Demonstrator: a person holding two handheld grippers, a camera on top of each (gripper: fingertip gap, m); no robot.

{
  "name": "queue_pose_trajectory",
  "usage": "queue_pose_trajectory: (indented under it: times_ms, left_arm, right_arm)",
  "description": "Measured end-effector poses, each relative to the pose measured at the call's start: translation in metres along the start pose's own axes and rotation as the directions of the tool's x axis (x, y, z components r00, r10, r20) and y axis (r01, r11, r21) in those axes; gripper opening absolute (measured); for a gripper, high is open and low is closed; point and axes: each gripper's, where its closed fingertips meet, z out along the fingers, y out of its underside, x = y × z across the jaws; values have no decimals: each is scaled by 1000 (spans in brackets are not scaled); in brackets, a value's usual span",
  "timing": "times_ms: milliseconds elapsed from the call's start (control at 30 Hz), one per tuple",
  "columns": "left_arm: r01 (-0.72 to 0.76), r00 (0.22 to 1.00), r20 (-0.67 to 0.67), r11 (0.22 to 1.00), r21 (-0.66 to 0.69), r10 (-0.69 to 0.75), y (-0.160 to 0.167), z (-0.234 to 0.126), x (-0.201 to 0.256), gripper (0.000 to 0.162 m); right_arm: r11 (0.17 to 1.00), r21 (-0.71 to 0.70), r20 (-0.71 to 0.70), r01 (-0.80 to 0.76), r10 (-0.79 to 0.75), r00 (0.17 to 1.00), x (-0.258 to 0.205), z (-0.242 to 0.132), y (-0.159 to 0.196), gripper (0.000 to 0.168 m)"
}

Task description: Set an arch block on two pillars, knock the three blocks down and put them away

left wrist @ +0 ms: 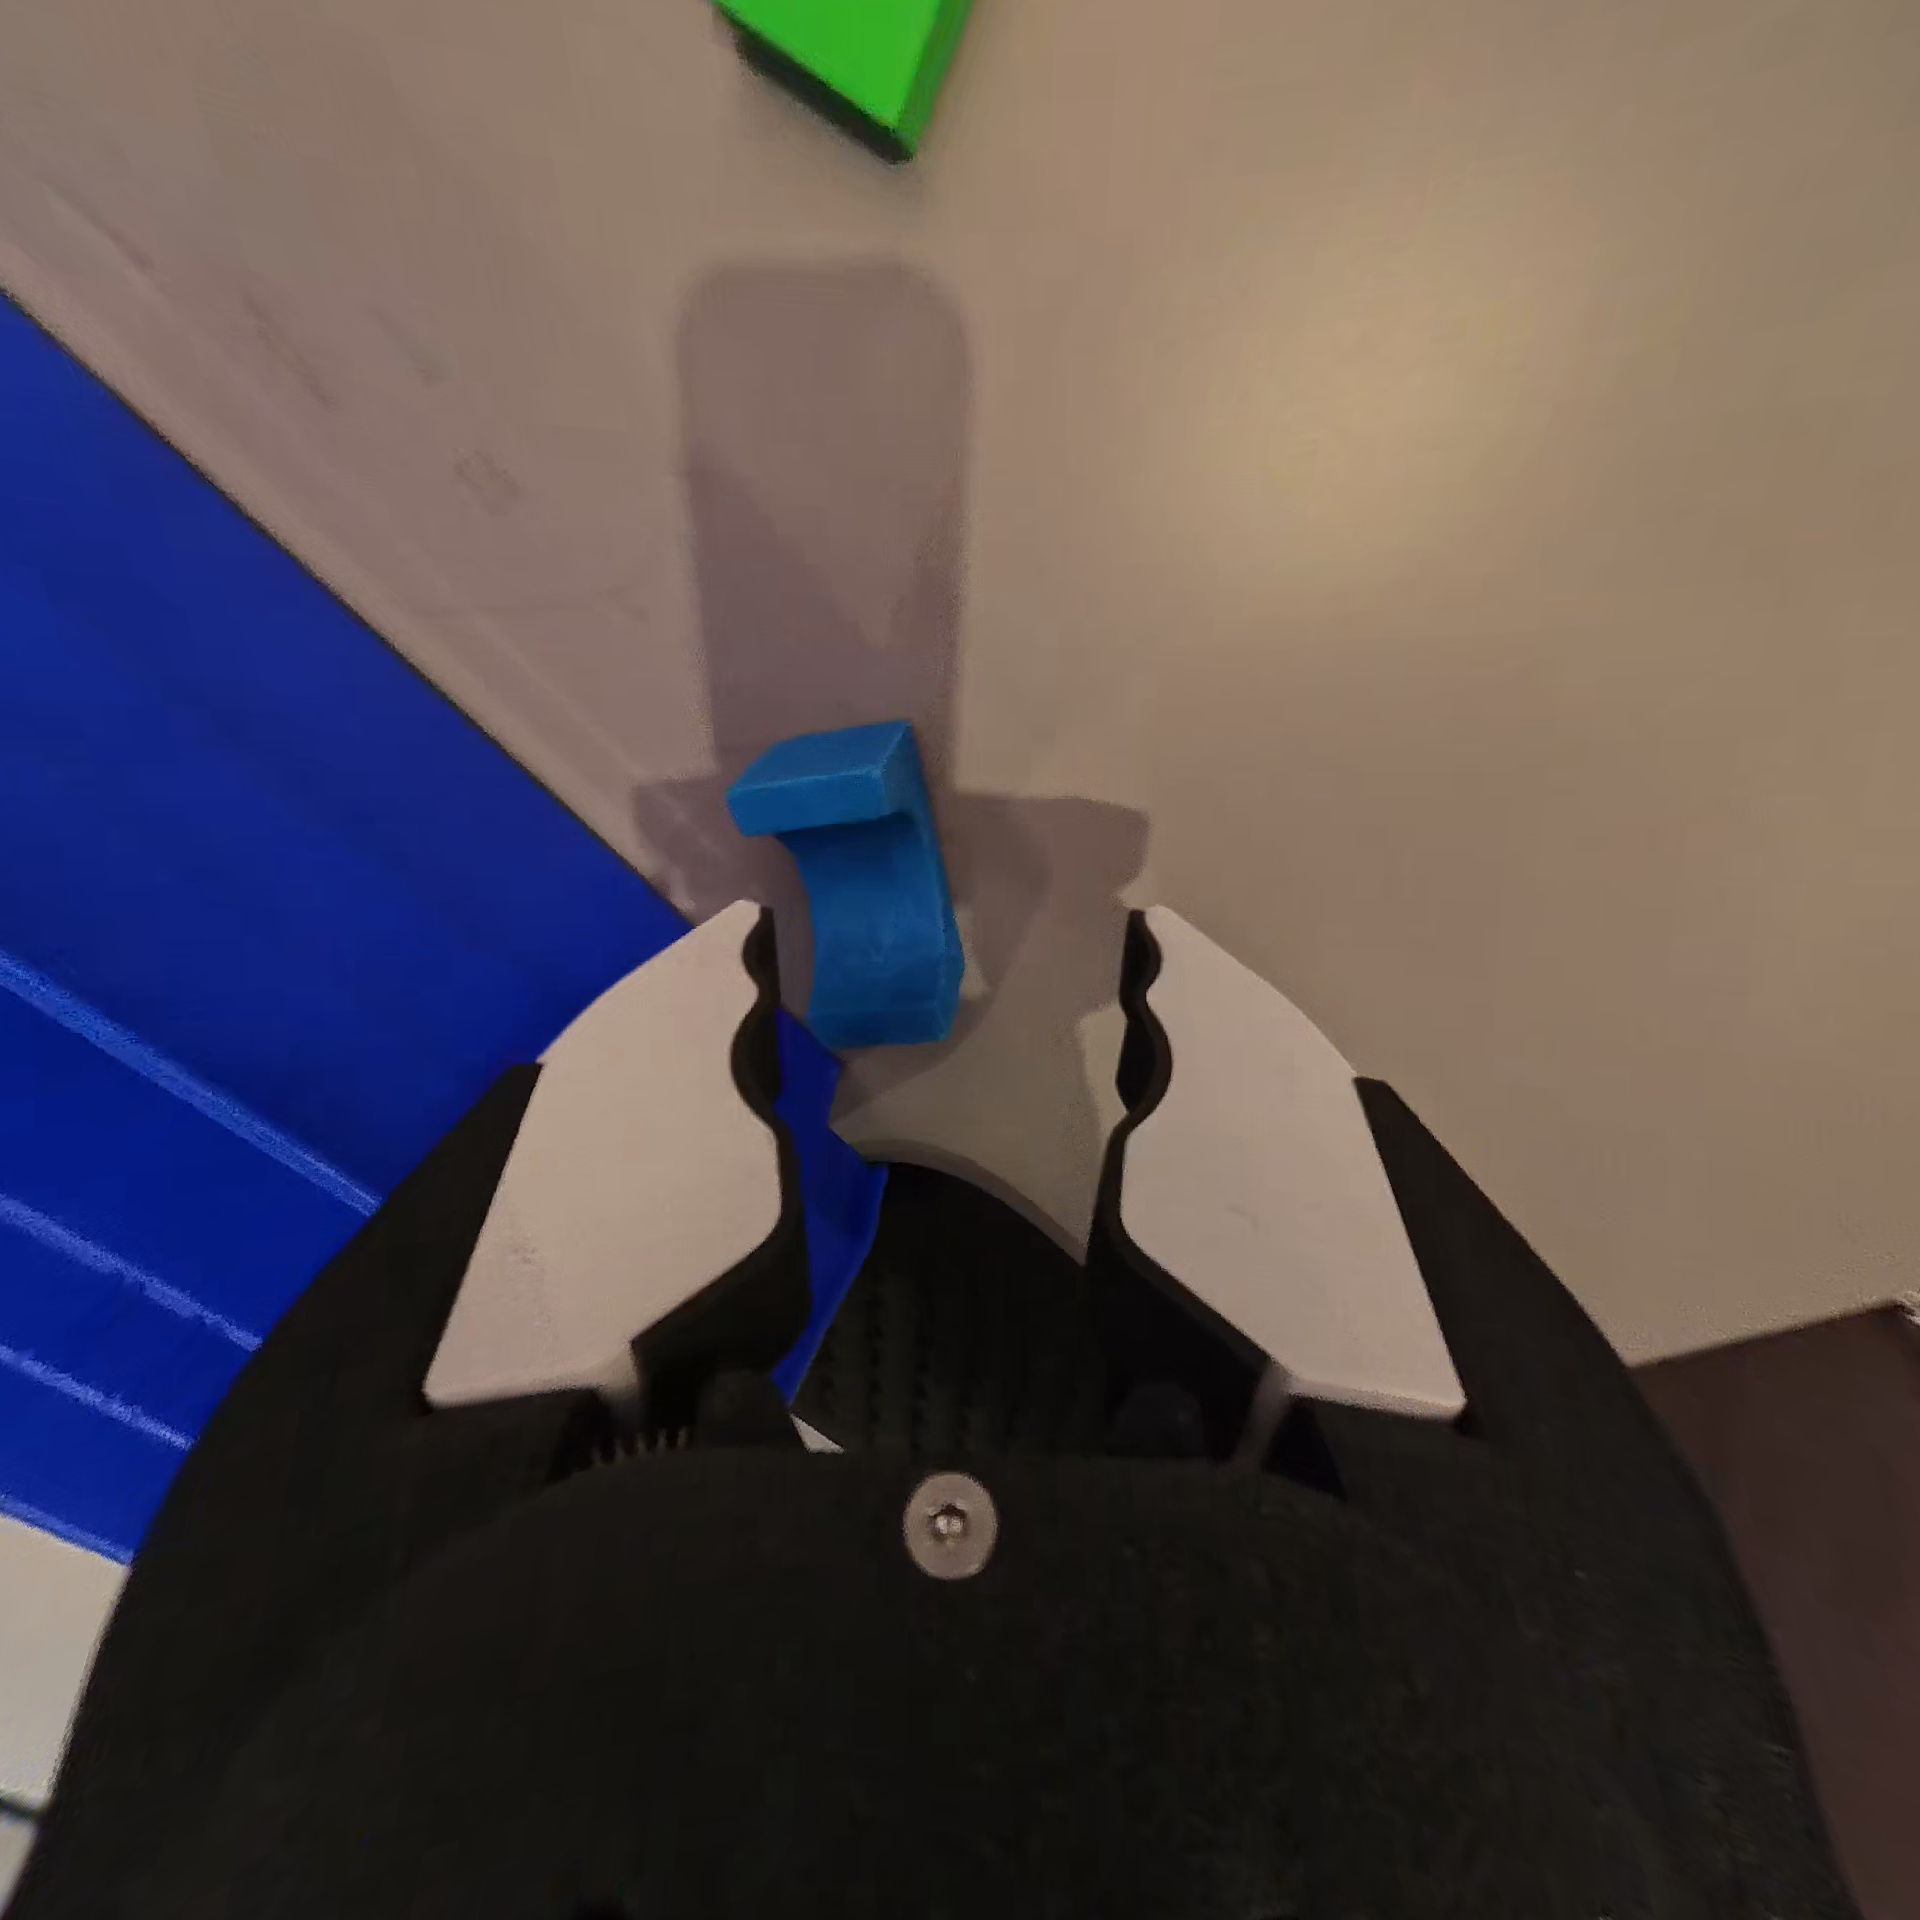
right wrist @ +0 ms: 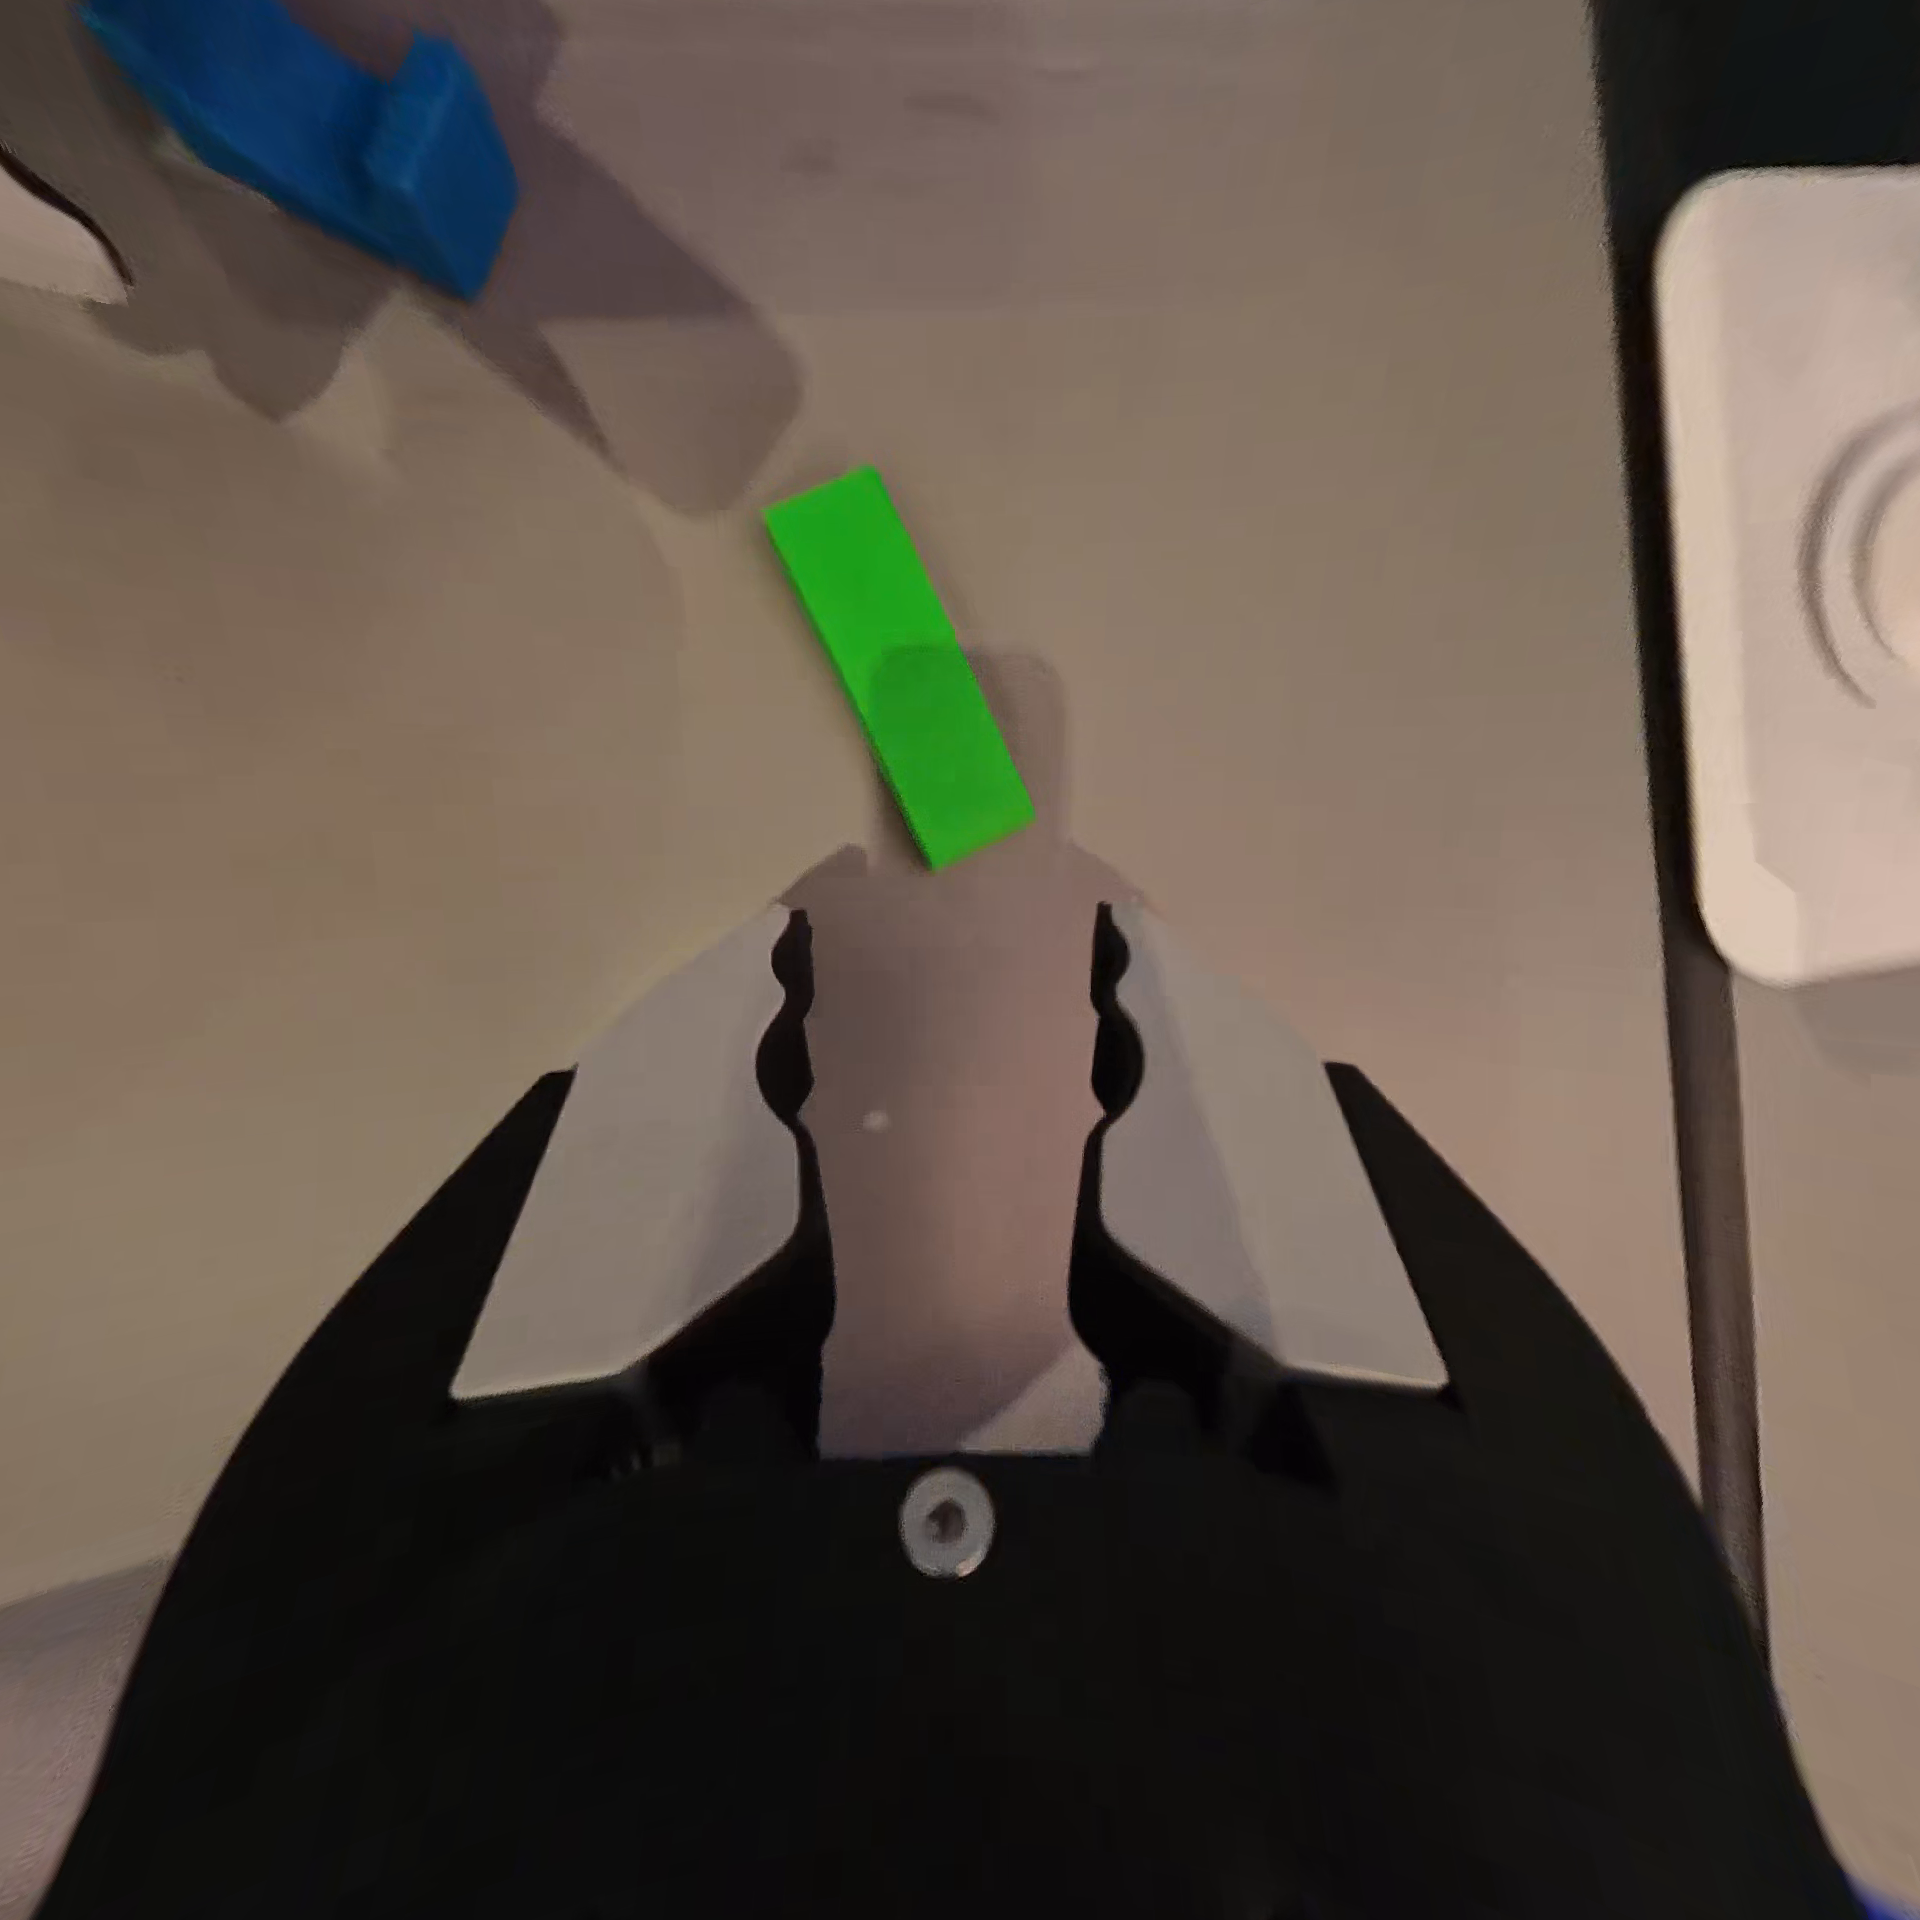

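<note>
A blue arch block (left wrist: pixel 868 894) lies on the pale table, just ahead of my left gripper (left wrist: pixel 948 916) and close to its left finger. The left gripper is open and holds nothing. The arch also shows at the top left of the right wrist view (right wrist: pixel 343 145). A green pillar block (right wrist: pixel 899 665) lies flat on the table just ahead of my right gripper (right wrist: pixel 951 912), which is open and empty above the table. One corner of a green block (left wrist: pixel 852 62) shows at the top of the left wrist view. No other pillar is in view.
A large dark-blue ribbed container (left wrist: pixel 208 883) lies close on the left of the left gripper. A white moulded object (right wrist: pixel 1818 571) sits beyond a dark strip (right wrist: pixel 1662 623) to the right of the right gripper. The table's edge and dark floor (left wrist: pixel 1766 1455) show at lower right. There is about 20 centimeters between the tips of the two grippers. The green block (left wrist: pixel 852 62) sits 11 centimeters or so from the ends of my right fingers. Seen from the right wrist view (right wrist: pixel 809 517) as well.
</note>
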Motion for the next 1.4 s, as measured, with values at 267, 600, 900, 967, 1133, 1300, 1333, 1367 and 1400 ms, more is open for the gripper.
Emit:
queue_pose_trajectory:
  times_ms: [267,600,900,967,1133,1300,1333,1367,1400]
  left_arm:
    - [60,996,76,997,-56,-55,6,20,-7,62]
    - [155,983,116,984,-88,-145,7,30,-13,61]
    - [265,964,47,962,-69,-263,7,32,-7,53]
    - [268,963,51,961,-71,-265,7,32,-7,52]
    - [202,970,156,974,-98,-185,12,32,-14,30]
    - [188,972,158,978,-90,-172,12,32,-13,29]
    - [184,973,156,979,-89,-169,12,32,-13,29]
    - [179,974,156,980,-88,-164,12,32,-13,29]
    - [177,974,159,981,-85,-162,11,32,-12,29]
  right_arm:
    - [999,45,236,29,-39,971,-8,41,-27,53]
    - [989,20,254,146,-147,956,-16,70,-25,50]
    - [991,-10,245,130,-124,962,-13,78,-14,34]
    - [994,-9,255,107,-102,962,-14,77,-13,34]
    - [997,-7,261,80,-75,962,-13,75,-11,33]
    - [996,-15,245,83,-77,967,-13,75,-10,33]
    - [996,-18,243,84,-77,967,-13,75,-10,33]
    - [996,-21,241,85,-78,967,-13,75,-10,33]
    - [996,-26,239,88,-79,968,-13,75,-9,33]
